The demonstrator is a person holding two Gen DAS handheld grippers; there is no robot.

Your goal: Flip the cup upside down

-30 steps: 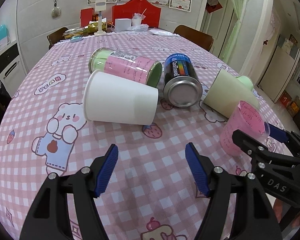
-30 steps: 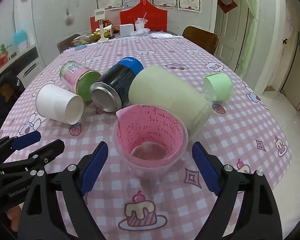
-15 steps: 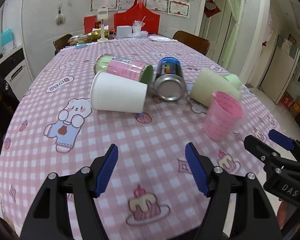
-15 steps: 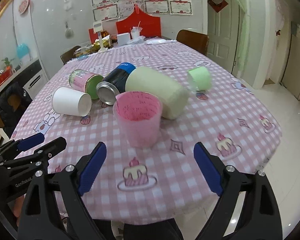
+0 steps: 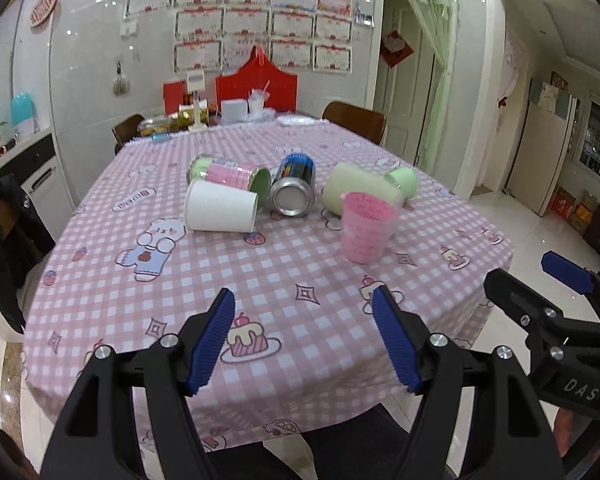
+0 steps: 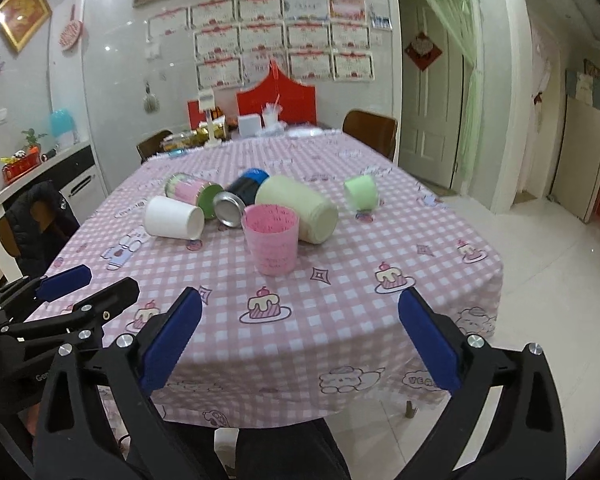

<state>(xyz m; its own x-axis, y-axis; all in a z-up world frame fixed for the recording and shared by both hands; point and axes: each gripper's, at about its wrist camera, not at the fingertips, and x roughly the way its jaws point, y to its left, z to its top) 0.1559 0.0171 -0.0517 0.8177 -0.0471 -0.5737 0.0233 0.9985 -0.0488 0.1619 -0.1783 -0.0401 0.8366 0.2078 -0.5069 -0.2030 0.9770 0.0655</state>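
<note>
Pink-and-white checked tablecloth on the dining table (image 6: 340, 300) fills both views, clutter grouped mid-table.

Pale yellow-green cylinder lying on its side (image 6: 300, 210), white paper cup on its side (image 6: 172, 218), and dark blue metal can on its side (image 6: 240, 196) sit in an arc from 9 to 1 o'clock around the target.

Translucent pink plastic cup (image 6: 273, 240) stands upright, mouth up, at 12 o'clock from the right gripper, its back wall looks to be touching the pale cylinder.

Right gripper (image 6: 300, 340): jaws spread wide, nothing held, well short of the cup. Left gripper (image 5: 304, 336): same, empty, cup at its 1 o'clock.

Judgement: approach with the right gripper, clamp mid-wall lightly (thin plastic deforms), lift clear of the cylinder before rotating, set down rim-first toward 6 o'clock, where the cloth is bare.
</note>
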